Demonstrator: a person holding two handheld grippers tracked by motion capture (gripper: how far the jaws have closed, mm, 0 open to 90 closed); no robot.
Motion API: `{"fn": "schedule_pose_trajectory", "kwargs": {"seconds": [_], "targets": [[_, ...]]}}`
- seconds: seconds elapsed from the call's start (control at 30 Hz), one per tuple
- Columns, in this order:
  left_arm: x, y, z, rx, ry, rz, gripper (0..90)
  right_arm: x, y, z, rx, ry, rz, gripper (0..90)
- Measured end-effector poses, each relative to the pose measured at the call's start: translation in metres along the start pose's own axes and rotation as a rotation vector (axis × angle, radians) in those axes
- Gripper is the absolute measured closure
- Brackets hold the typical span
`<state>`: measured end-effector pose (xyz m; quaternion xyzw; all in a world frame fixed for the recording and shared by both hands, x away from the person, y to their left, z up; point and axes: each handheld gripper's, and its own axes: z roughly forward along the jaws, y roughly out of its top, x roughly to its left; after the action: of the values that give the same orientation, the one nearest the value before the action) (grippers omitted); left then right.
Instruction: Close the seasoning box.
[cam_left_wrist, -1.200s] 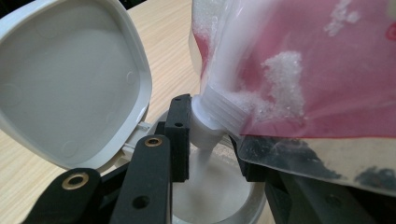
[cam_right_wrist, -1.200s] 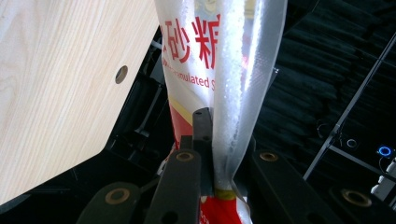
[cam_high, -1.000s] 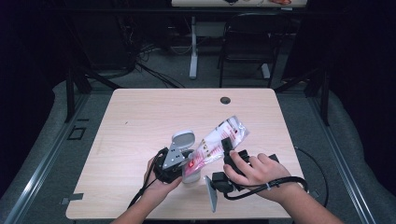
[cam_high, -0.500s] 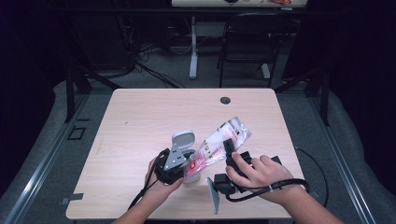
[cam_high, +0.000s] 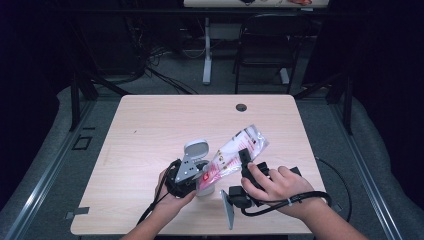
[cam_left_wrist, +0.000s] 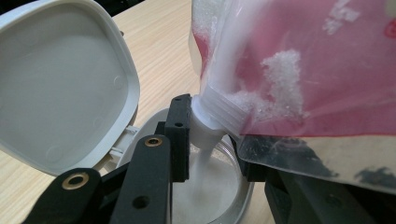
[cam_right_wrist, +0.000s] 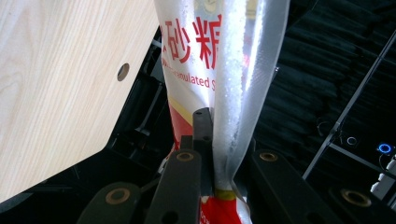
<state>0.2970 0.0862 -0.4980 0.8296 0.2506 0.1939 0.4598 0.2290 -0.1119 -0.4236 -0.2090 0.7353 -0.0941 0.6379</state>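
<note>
A see-through sugar bag with red print hangs tilted over a small white container. My right gripper is shut on the bag, its jaws pinching the bag's folded side near my right gripper's tips. The bag's white spout points down into the container, and white sugar streams from it and lies inside. My left gripper is shut on the container, one jaw on each side of its rim. The hinged lid stands open to the left. In the high view my left gripper sits near the table's front edge.
The wooden table has a round cable hole near its far edge. Black cables trail from both grippers over the front edge. A chair and a table leg stand on the dark floor beyond.
</note>
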Motion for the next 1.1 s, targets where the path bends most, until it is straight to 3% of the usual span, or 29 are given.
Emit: {"fn": "schedule_pose_trajectory", "kwargs": {"seconds": [1.1], "targets": [[0.0026, -0.0006, -0.0029, -0.008, 0.001, -0.014, 70.1, -0.0046, 0.0007, 0.0031, -0.012, -0.002, 0.001, 85.5]]}}
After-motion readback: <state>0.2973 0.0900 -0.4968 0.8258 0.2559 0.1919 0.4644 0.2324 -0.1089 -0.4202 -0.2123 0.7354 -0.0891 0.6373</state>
